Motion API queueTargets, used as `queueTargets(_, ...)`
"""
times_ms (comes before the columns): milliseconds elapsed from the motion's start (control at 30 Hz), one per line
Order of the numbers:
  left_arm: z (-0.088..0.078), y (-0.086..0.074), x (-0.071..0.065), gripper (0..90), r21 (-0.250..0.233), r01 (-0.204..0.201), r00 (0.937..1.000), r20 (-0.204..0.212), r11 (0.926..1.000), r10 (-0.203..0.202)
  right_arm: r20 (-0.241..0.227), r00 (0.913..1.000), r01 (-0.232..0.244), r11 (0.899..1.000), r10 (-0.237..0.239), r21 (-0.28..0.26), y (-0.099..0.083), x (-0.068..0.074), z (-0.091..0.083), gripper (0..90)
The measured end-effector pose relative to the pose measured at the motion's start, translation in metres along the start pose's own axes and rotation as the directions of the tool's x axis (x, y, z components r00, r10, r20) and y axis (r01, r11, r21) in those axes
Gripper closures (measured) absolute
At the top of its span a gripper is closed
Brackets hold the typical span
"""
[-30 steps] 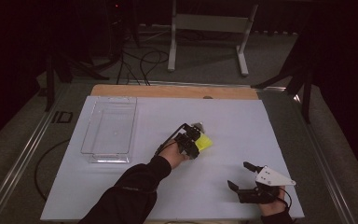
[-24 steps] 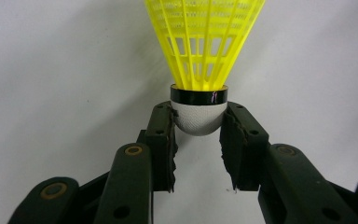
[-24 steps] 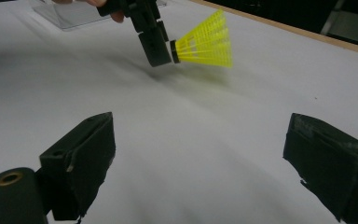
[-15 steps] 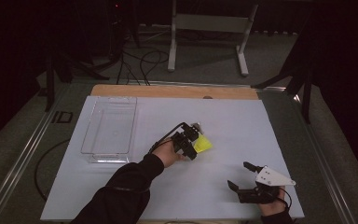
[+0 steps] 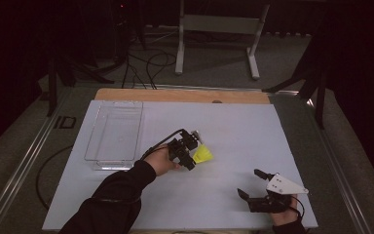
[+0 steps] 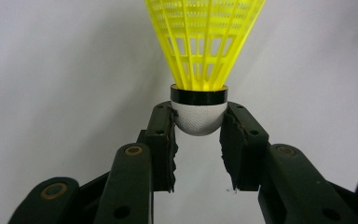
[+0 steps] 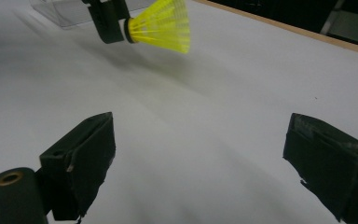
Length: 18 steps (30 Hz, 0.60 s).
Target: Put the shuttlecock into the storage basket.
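Observation:
A yellow plastic shuttlecock (image 5: 203, 155) with a white cork head hangs a little above the white table (image 5: 243, 131), near its middle. My left gripper (image 5: 193, 155) is shut on the shuttlecock (image 6: 200, 51): both pads press the white head, and the yellow skirt points away from the jaws. The right gripper view shows the shuttlecock (image 7: 161, 25) held level above the table, far off at the top. My right gripper (image 5: 253, 184) rests at the table's front right, jaws wide apart with nothing between the fingers (image 7: 81, 161).
A clear plastic tray (image 5: 113, 134) sits on the left part of the table, with a corner of the clear tray (image 7: 60, 9) seen beyond the shuttlecock. A wooden strip (image 5: 180, 95) runs along the far edge. Cables and a metal stand lie on the floor behind.
My left hand has carried the shuttlecock a little leftward and up off the table. The right gripper has stayed where it was.

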<state>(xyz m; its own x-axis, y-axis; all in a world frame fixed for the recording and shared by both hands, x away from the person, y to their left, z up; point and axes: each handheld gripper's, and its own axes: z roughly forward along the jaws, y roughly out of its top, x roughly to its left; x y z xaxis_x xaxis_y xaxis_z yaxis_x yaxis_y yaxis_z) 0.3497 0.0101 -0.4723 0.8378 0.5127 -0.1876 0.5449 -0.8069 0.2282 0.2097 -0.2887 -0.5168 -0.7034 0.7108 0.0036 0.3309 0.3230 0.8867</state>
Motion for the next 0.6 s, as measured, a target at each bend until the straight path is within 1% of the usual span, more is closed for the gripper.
queueTargets(100,-0.003,-0.005,-0.001,66.5,0.009,-0.009,0.9999,0.007,0.9999,0.009,0.002,1.0,0.002,1.0,-0.002,-0.001,0.0,0.0,0.0,9.2)
queueTargets(167,-0.005,-0.008,-0.001,66.5,0.016,-0.032,0.9994,0.011,0.9994,0.032,0.002,1.0,0.002,1.0,-0.002,0.0,0.0,0.001,0.0,9.2)
queueTargets(300,-0.011,-0.014,-0.003,66.5,0.037,-0.059,0.9982,0.012,0.9976,0.059,-0.003,1.0,0.003,1.0,-0.003,-0.005,0.0,0.001,0.0,9.2)
queueTargets(333,-0.012,-0.015,-0.003,66.4,0.04,-0.063,0.998,0.008,0.9972,0.063,-0.003,1.0,0.003,1.0,-0.003,-0.006,0.0,0.001,0.0,9.2)
queueTargets(400,-0.016,-0.018,-0.003,66.5,0.043,-0.068,0.9976,0.015,0.9968,0.068,-0.005,1.0,0.002,1.0,-0.002,-0.008,0.0,0.0,0.0,9.2)
queueTargets(433,-0.018,-0.02,-0.002,66.4,0.049,-0.075,0.9972,0.009,0.996,0.075,-0.007,1.0,0.001,1.0,-0.001,-0.008,0.0,0.0,0.0,9.2)
queueTargets(467,-0.019,-0.021,-0.002,66.5,0.049,-0.08,0.9968,0.008,0.9956,0.079,-0.007,1.0,0.003,1.0,-0.003,-0.006,0.0,0.001,0.0,9.2)
queueTargets(500,-0.021,-0.022,-0.002,66.5,0.046,-0.079,0.9968,0.015,0.9958,0.078,-0.009,1.0,0.002,1.0,-0.002,-0.006,0.0,0.001,0.001,9.2)
queueTargets(567,-0.024,-0.025,-0.002,66.4,0.051,-0.095,0.9955,0.008,0.9942,0.094,-0.01,0.9999,0.004,1.0,-0.004,-0.006,0.0,0.001,0.001,9.2)
queueTargets(600,-0.025,-0.026,-0.002,66.4,0.047,-0.098,0.9951,0.017,0.994,0.098,-0.011,0.9999,0.003,1.0,-0.003,-0.007,0.0,0.001,0.001,9.2)
